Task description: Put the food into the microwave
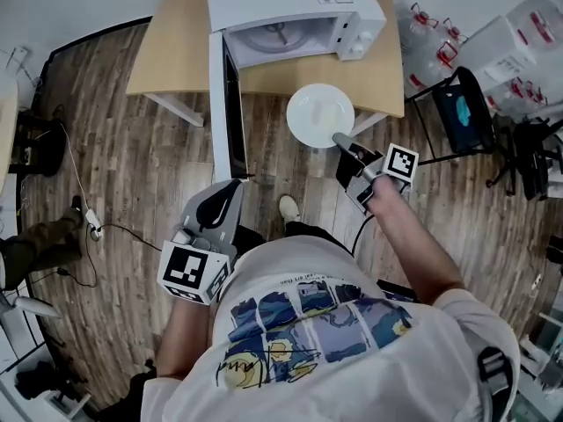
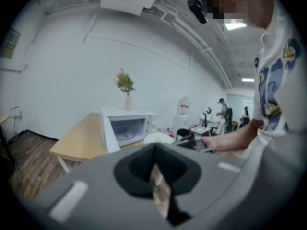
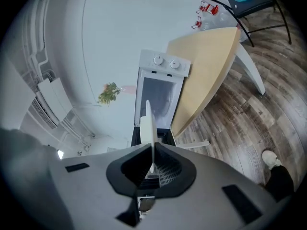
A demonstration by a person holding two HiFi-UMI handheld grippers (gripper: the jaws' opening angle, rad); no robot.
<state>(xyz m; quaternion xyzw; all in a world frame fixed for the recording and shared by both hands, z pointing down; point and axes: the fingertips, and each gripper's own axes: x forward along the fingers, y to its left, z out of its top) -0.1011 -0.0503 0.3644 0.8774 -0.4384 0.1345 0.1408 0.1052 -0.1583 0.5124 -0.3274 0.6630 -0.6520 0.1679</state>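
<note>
A white microwave [image 1: 290, 11] stands on a light wooden table [image 1: 167, 51], its door [image 1: 230, 104] swung open toward me. My right gripper [image 1: 339, 139] is shut on the near rim of a white plate [image 1: 320, 115] and holds it level in front of the table's edge, right of the open door. What lies on the plate is pale and hard to make out. In the right gripper view the plate [image 3: 147, 128] shows edge-on between the jaws, with the microwave [image 3: 160, 95] beyond it. My left gripper [image 1: 236, 183] hangs low near the door's bottom corner, jaws together, holding nothing.
A black chair [image 1: 462, 112] and several water bottles [image 1: 422, 33] stand to the right of the table. Cables [image 1: 88, 227] lie on the wooden floor at the left. A vase of flowers [image 2: 125, 87] sits on top of the microwave.
</note>
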